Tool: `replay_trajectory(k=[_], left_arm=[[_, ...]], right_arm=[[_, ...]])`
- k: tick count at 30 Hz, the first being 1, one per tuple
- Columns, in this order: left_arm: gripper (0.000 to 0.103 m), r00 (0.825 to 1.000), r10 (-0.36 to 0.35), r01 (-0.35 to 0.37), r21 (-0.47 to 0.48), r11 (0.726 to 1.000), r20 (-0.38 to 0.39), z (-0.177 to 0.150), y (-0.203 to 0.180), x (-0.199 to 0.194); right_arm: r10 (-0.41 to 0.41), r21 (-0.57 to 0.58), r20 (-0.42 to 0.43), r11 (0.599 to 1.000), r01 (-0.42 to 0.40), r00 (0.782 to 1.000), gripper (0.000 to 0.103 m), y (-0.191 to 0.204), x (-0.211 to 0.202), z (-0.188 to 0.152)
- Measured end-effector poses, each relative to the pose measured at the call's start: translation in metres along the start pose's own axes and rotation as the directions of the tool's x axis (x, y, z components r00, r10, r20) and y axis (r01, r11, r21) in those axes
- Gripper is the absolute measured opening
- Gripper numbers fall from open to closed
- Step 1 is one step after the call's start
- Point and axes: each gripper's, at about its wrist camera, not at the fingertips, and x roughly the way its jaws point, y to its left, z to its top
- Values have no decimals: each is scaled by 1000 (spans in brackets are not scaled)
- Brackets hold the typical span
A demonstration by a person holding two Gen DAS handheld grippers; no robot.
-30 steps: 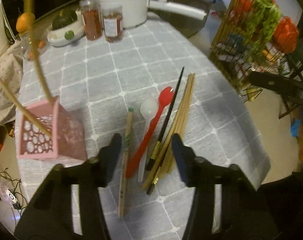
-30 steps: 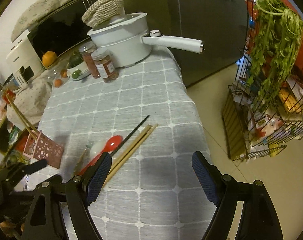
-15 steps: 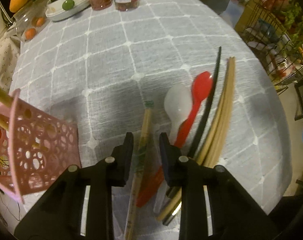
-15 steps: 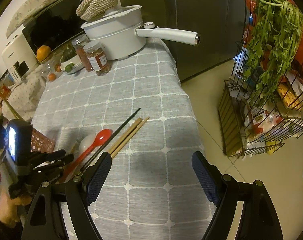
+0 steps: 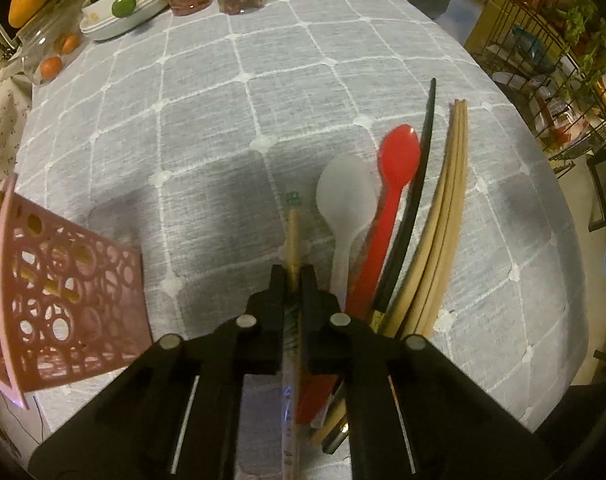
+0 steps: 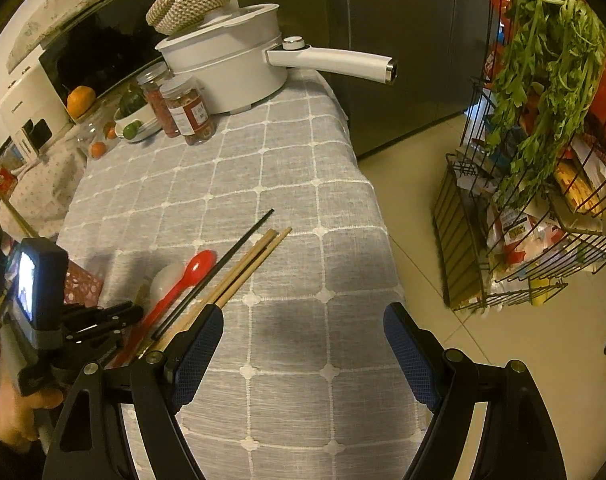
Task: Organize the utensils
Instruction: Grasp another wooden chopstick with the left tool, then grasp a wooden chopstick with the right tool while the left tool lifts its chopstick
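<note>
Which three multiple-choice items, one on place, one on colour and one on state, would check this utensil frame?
1. The pink holder lies where from the left gripper?
A. its left
B. its right
C. behind the pot

2. What colour is the spoon between the white spoon and the black chopstick?
A. green
B. red
C. blue

3. How does the right gripper stand?
A. shut on a chopstick
B. shut on a spoon
C. open, holding nothing

Key: 1 A, the holder sits at the left edge of the left wrist view; 2 B, its bowl is red; 3 C, its pads stand far apart over cloth.

Left wrist close above tablecloth (image 5: 207,92), right wrist farther back, both sharing utensils
</note>
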Motion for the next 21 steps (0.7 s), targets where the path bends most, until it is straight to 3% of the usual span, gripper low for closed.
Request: replay_trajectory(k=[10, 21], left_arm=[[6, 991, -44, 39, 42, 998, 123, -10, -9, -54], [6, 951, -112, 101, 54, 993, 289, -28, 9, -120]], right_arm=[[-5, 27, -34, 1000, 6, 999, 84, -2, 13, 2], [-5, 27, -68, 1000, 6, 998, 84, 10, 31, 5]])
